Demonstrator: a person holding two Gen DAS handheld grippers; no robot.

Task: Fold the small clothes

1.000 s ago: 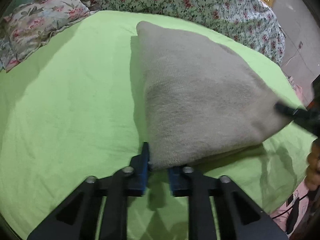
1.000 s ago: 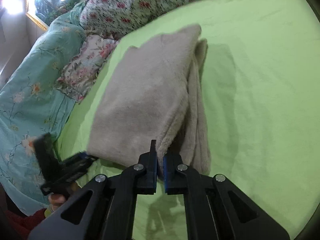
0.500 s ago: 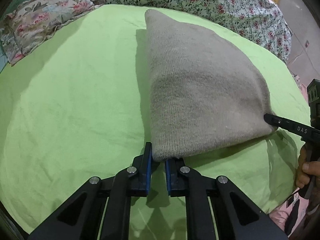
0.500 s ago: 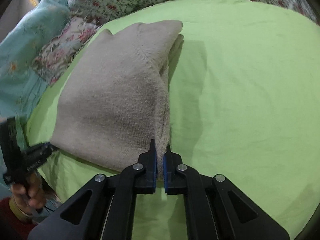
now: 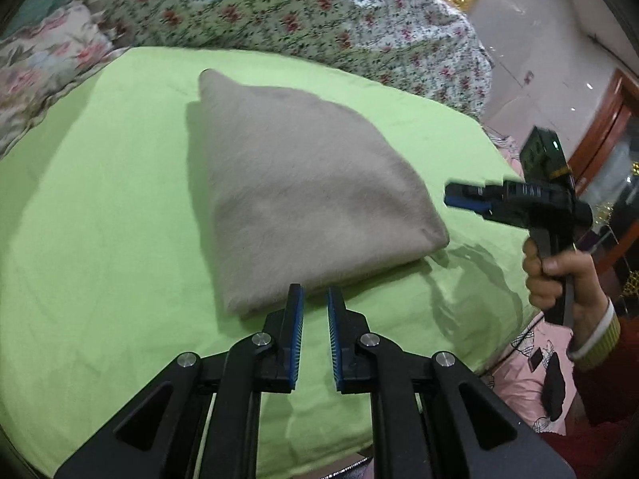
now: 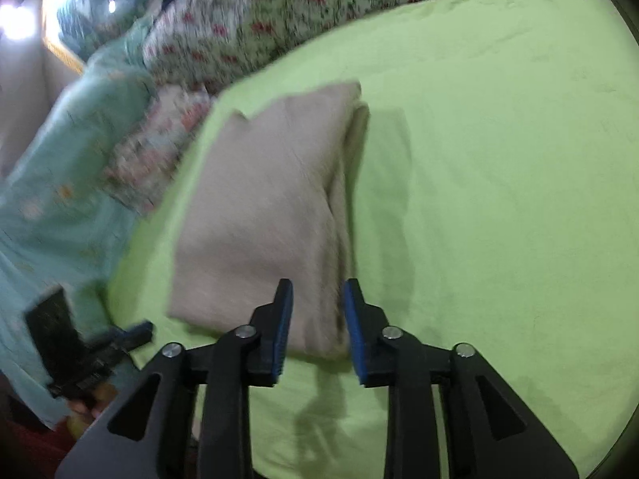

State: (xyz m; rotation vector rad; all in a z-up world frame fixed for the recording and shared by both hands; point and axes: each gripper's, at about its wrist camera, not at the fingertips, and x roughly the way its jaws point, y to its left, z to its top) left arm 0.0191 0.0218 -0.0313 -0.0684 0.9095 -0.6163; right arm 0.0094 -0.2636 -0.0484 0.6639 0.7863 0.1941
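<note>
A beige knitted garment (image 5: 303, 199) lies folded in layers on the green bed sheet (image 5: 100, 219); it also shows in the right wrist view (image 6: 271, 215). My left gripper (image 5: 315, 299) is open and empty, just off the garment's near edge. My right gripper (image 6: 315, 295) is open and empty, its fingers standing apart above the garment's near corner. From the left wrist view the right gripper (image 5: 465, 201) is to the right of the garment, apart from it. The left gripper (image 6: 139, 329) shows at the lower left of the right wrist view.
A flowered quilt (image 5: 319, 20) lies heaped along the far side of the bed. A flowered pillow (image 5: 44, 68) and a teal bedspread (image 6: 60, 183) lie at the head side. The bed's edge (image 5: 507, 343) drops off to the right, with pink cloth below.
Both grippers have opened and let go of the garment's corners. They have drawn back from it. The garment now lies flat on the sheet.
</note>
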